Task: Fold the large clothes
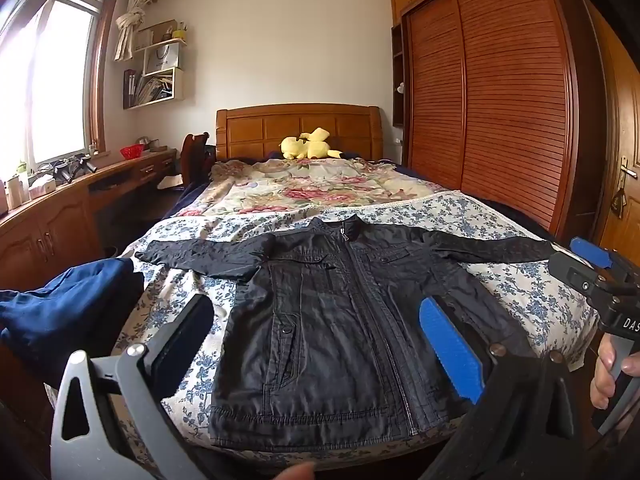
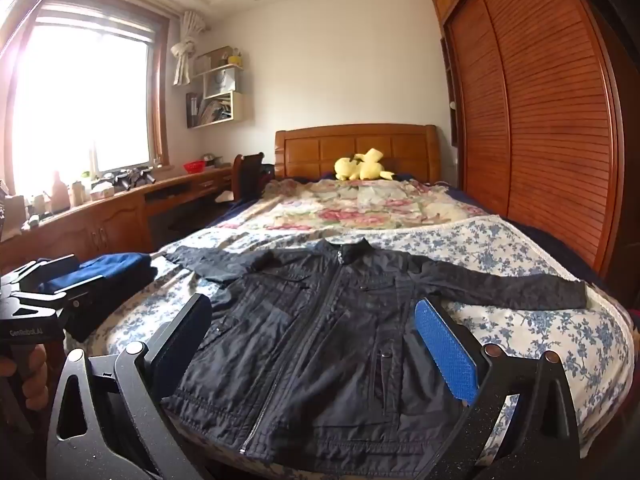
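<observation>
A black zip jacket (image 1: 332, 320) lies flat, front up, on the blue-flowered bedspread (image 1: 520, 292), sleeves spread left and right, collar away from me. It also shows in the right wrist view (image 2: 320, 332). My left gripper (image 1: 316, 312) is open and empty, held above the jacket's hem near the foot of the bed. My right gripper (image 2: 312, 316) is open and empty, also above the hem. The right gripper's body shows at the right edge of the left wrist view (image 1: 600, 280). The left gripper's body shows at the left edge of the right wrist view (image 2: 40, 300).
A folded blue garment (image 1: 68, 308) lies at the bed's left edge. A yellow plush toy (image 1: 308, 145) sits by the wooden headboard. A floral quilt (image 1: 304, 188) covers the far half of the bed. A wardrobe (image 1: 500, 100) stands on the right, a desk (image 1: 80, 192) on the left.
</observation>
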Available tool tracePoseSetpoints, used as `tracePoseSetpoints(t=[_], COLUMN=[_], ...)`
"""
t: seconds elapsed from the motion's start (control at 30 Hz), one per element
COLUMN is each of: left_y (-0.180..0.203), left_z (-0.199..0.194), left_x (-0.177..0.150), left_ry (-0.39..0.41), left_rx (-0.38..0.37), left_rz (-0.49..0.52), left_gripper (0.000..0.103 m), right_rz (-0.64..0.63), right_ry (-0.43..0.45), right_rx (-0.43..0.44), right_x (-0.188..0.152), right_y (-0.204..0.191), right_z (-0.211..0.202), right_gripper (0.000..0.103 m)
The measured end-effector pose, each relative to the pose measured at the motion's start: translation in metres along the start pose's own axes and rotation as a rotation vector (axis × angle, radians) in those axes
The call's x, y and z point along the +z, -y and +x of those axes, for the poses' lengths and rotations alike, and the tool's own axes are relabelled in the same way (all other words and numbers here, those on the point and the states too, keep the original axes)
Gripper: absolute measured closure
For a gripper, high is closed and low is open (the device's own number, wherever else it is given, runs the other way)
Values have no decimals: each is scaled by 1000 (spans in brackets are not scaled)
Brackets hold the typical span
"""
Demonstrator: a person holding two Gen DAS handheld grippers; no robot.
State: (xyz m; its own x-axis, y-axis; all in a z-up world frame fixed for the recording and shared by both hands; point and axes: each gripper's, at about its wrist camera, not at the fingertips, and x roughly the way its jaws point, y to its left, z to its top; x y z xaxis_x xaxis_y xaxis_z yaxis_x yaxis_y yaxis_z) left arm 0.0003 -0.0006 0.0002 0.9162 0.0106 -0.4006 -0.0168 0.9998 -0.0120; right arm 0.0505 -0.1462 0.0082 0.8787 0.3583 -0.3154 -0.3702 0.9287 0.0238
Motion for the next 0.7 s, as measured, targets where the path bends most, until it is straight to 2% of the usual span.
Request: tracePoseSetpoints(t=[0.7], left_y=[5], left_z=[-8], left_x=[0], left_ry=[33], left_rx=[3], left_rz=[-6], left_gripper=[0], right_rz=[7], right_ry=[5], right_rx=[-2], right_x=[-1], right_y=[0], right_z=[1], right_gripper=[0])
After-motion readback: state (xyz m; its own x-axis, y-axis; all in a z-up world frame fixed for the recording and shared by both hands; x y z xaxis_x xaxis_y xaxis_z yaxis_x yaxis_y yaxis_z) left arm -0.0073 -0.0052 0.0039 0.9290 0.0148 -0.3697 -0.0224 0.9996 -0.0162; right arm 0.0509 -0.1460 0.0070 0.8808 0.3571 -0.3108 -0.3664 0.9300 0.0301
